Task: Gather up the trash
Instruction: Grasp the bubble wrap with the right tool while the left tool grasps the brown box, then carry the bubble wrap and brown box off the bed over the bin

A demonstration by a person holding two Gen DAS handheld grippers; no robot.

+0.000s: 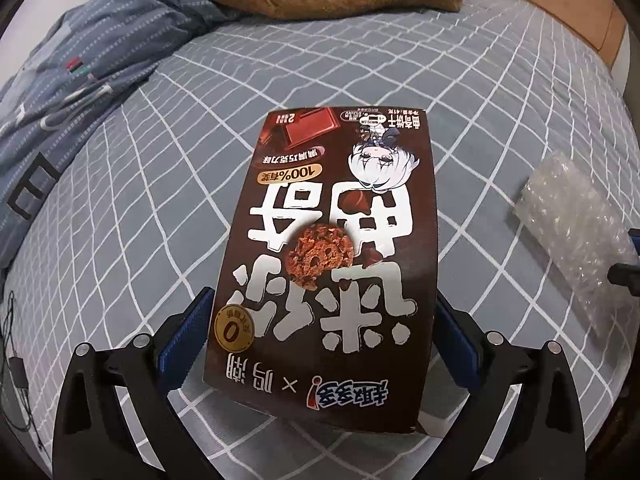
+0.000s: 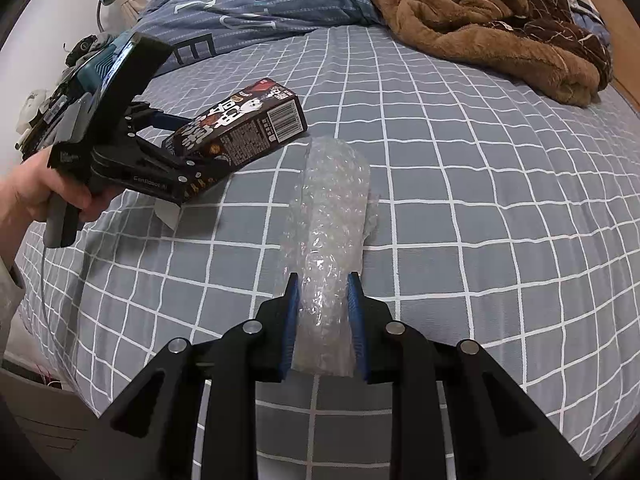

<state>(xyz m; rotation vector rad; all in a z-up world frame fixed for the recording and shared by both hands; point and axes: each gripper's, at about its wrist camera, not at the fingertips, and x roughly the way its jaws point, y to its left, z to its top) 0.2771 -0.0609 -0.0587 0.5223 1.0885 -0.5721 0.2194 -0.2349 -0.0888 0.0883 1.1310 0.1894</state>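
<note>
Pickup is the step in hand here, on both sides at once, with two bits of trash lying on the checked bedsheet (image 2: 460,184). The right gripper (image 2: 322,320) has its blue pads squeezed onto the near end of the bubble wrap (image 2: 332,208), the clear roll pinched narrow between them while the rest of it rests on the sheet, stretching away from the camera. The left gripper (image 1: 320,332) straddles the near end of the brown cookie box (image 1: 332,248); from its own camera the pads sit right at the box's two long edges, and from the right-hand view the jaws look clamped on that end with the box tilted, near end up, far end on the bed. So I judge both pieces grasped, the wrap surely, the box very likely. The next move calls for a clean lift of each, then a carry to wherever the rubbish goes; no bin or bag shows in either view. Nothing crowds the lift: the brown fleece blanket (image 2: 500,28) and the blue quilt (image 2: 248,4) lie well apart at the head of the bed. The wrap is floppy and may sag or slip.
</note>
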